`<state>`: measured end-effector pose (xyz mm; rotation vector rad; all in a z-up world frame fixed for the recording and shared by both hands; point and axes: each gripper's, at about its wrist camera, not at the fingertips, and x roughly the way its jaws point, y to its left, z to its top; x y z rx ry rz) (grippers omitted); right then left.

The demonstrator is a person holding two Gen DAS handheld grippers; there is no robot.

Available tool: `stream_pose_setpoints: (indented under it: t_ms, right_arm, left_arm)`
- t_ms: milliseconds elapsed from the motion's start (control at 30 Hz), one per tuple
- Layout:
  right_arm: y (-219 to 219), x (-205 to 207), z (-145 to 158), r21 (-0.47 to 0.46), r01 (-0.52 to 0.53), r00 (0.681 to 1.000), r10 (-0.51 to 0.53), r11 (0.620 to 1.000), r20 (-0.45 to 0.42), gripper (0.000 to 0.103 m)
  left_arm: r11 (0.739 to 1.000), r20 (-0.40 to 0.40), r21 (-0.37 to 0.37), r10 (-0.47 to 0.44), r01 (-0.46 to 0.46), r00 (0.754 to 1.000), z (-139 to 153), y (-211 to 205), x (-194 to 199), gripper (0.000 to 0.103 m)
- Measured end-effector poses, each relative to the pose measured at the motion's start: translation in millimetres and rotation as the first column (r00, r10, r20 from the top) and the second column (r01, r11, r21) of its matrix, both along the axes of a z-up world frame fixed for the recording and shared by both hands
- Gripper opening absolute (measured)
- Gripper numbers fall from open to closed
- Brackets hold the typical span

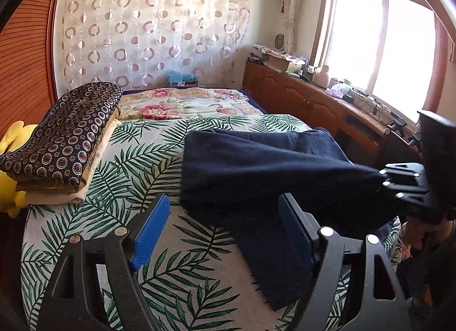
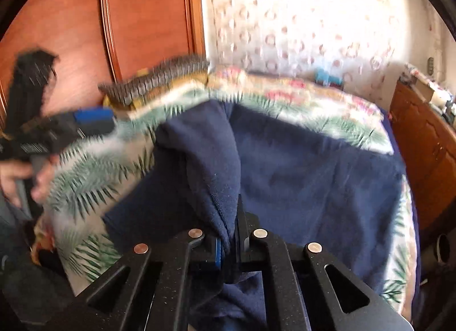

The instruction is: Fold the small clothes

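Your right claw [image 2: 228, 242] is pinching a bunched fold of the dark navy fleece garment [image 1: 256, 165], lifting that edge toward three o'clock off the palm-leaf printed bed cover [image 1: 159, 148]. Your left claw [image 1: 225, 234] is spread wide, blue pads either side of the garment's near corner, gripping nothing.

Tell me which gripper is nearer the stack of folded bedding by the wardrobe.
Left. The left gripper hangs open over the leaf-print bedspread, with the stack of folded bedding just off to its left. The right gripper holds the navy garment on the far side.
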<state>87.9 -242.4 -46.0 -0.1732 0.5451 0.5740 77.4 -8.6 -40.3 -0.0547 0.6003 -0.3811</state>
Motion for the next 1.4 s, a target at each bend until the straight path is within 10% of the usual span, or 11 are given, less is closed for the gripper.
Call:
stream_pose_setpoints:
  t_ms: [300,833,1400]
  right_arm:
    - [-45.0,-37.1,17.7,-0.008,0.093,0.993,-0.092,0.996,0.073,0.005]
    - [-65.3,-34.7,-31.7,-0.046,0.259,0.959,-0.262,0.965,-0.103,0.006]
    - [-67.8,-73.7,12.0,-0.027,0.275,0.961,-0.275,0.961,-0.013,0.046]
  left_arm:
    - [0.999,0.046,-0.007,-0.035,0.035,0.998,9.9,-14.9,-10.3,0.079]
    - [0.997,0.042,0.022,-0.076,0.075,0.996,7.6,-40.9,-14.6,0.079]
    - [0.998,0.054,0.029,-0.054,0.052,0.997,9.0,-38.3,-17.5,0.079]
